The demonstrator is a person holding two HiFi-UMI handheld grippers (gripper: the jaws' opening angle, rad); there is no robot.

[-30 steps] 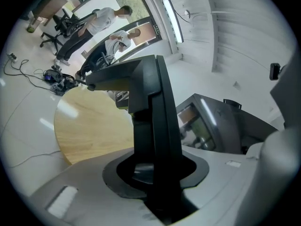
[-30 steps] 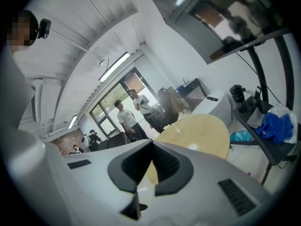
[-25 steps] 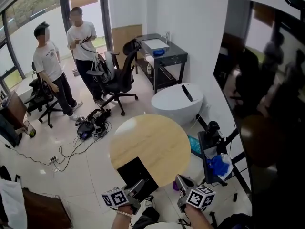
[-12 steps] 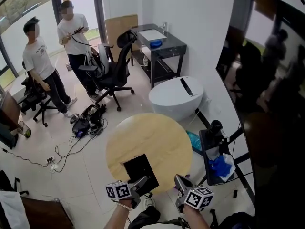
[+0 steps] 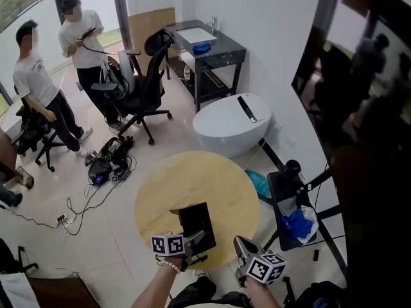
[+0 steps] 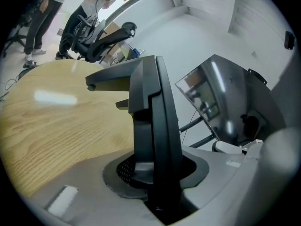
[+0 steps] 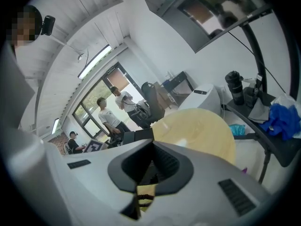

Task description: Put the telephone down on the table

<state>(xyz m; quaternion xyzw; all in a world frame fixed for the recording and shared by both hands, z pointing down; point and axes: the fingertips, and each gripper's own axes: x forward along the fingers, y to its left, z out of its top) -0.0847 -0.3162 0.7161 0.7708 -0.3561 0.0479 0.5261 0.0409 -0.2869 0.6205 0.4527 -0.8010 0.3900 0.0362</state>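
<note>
My left tongs (image 5: pixel 194 241) are clamped on the near edge of the telephone (image 5: pixel 196 221), a flat black slab. In the left gripper view it fills the gap between the jaws and the pads press on both its faces, so the grip looks firm. In the head view the telephone hangs over the near part of the round wooden desk (image 5: pixel 192 175), its far end reaching toward the middle, and I cannot tell whether any edge touches the wood. My right tongs (image 5: pixel 244 248) hover just off the desk's near rim, to the right of the telephone, with the jaws drawn together and nothing in them. The step in hand, as I judge it, is the lowering itself. To do it well I would level the wrist so the broad face meets the wood flat rather than corner first, then come down slowly until the desk carries the whole length. I want it well inside the rim, since a slab let go half over the edge on my side could tip off. Only once it rests would I part the jaws, then draw the left tongs straight back so the pads do not drag it. The right tongs need only hold clear
</note>
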